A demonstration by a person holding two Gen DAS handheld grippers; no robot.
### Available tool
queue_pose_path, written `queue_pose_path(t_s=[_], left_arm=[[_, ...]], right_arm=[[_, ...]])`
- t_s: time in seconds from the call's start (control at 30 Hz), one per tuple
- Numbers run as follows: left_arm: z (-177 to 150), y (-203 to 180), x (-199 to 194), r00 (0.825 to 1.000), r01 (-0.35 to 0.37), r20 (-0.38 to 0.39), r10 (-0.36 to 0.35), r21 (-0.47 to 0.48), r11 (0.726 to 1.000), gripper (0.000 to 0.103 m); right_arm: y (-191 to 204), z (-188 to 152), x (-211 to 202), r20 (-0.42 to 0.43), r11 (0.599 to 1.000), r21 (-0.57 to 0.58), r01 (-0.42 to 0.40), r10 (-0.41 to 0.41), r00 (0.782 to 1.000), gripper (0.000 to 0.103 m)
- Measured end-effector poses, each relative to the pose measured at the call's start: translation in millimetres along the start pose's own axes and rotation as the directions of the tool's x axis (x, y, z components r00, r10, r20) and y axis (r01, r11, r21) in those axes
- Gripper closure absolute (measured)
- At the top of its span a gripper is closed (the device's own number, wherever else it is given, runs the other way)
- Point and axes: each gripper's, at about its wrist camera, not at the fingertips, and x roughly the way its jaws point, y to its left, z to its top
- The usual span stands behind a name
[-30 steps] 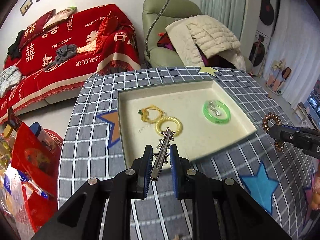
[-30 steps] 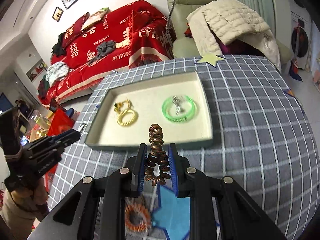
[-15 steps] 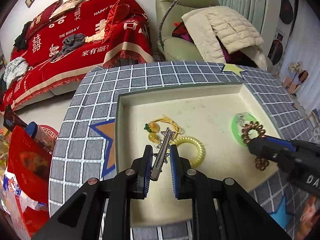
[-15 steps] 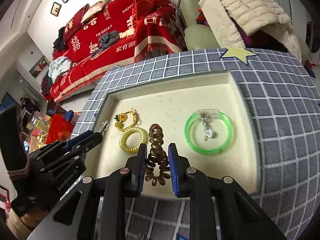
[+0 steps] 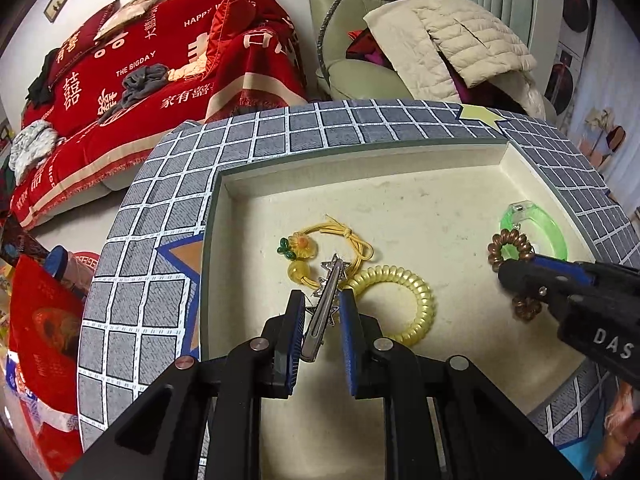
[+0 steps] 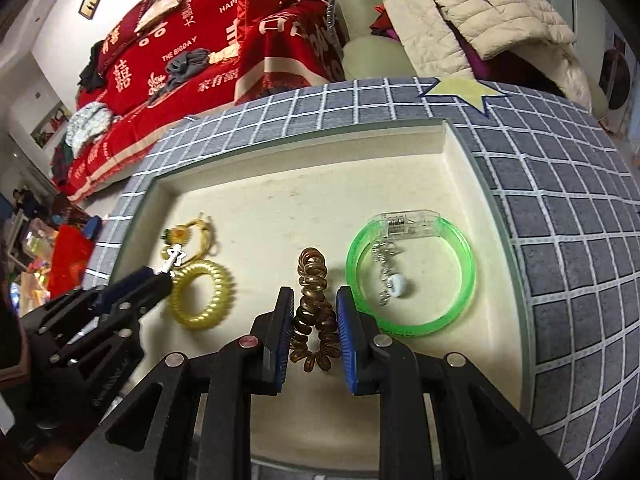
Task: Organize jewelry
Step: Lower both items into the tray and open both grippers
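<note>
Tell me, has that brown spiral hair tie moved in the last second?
Yes. Held in the right gripper, the brown spiral hair tie has come from outside the near rim forward over the cream tray, beside the green bangle.

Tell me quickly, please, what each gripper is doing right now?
Left gripper: shut on the silver star hair clip.
Right gripper: shut on the brown spiral hair tie.

I saw a cream tray [image 5: 400, 200] on grey white-grid cloth [image 5: 280, 132]; green bangle [image 6: 416, 328], yellow coil tie [image 6: 200, 296], brown coil tie [image 6: 314, 280], silver star clip [image 5: 326, 300].
</note>
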Motion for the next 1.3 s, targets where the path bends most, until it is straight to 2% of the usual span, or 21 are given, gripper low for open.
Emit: queue_pose_path(t_s=[0.13, 0.3, 0.57, 1.1, 1.13, 1.17, 1.2, 1.27, 1.3], left_arm=[[-1, -3, 0, 1.000, -0.014, 0.007, 0.014, 0.013, 1.000, 0.064], [0, -4, 0, 1.000, -0.025, 0.015, 0.025, 0.019, 1.000, 0.064], [0, -6, -5, 1.000, -0.017, 0.022, 0.017, 0.012, 1.000, 0.064], [8, -11, -26, 0.997, -0.018, 0.075, 0.017, 0.013, 1.000, 0.064], [8, -11, -28, 0.997, -0.017, 0.079, 0.016, 0.014, 1.000, 0.058], [9, -12, -29, 0.997, -0.016, 0.081, 0.015, 0.014, 1.000, 0.042], [9, -11, -33, 0.996, -0.023, 0.089, 0.022, 0.008, 1.000, 0.000], [6, -10, -44, 0.988, -0.039, 0.148, 0.040, -0.008, 0.999, 0.000], [6, -10, -46, 0.987, -0.039, 0.155, 0.039, -0.003, 0.999, 0.000]], right_arm=[[1, -1, 2, 0.003, 1.000, -0.011, 0.017, -0.017, 1.000, 0.077], [5, -2, 0, -0.002, 1.000, -0.014, -0.001, 0.001, 1.000, 0.049], [-4, -5, -34, 0.076, 0.996, 0.046, -0.075, 0.071, 0.995, 0.035], [-19, -21, -72, 0.134, 0.993, 0.095, -0.067, 0.054, 0.990, 0.033], [-20, -21, -73, 0.133, 0.993, 0.097, -0.069, 0.056, 0.989, 0.033], [-21, -23, -74, 0.134, 0.993, 0.096, -0.069, 0.056, 0.989, 0.033], [-21, -22, -74, 0.134, 0.993, 0.095, -0.067, 0.054, 0.990, 0.032], [-20, -24, -75, 0.137, 0.994, 0.089, -0.060, 0.047, 0.990, 0.031], [-19, -25, -77, 0.140, 0.995, 0.086, -0.056, 0.044, 0.989, 0.029]])
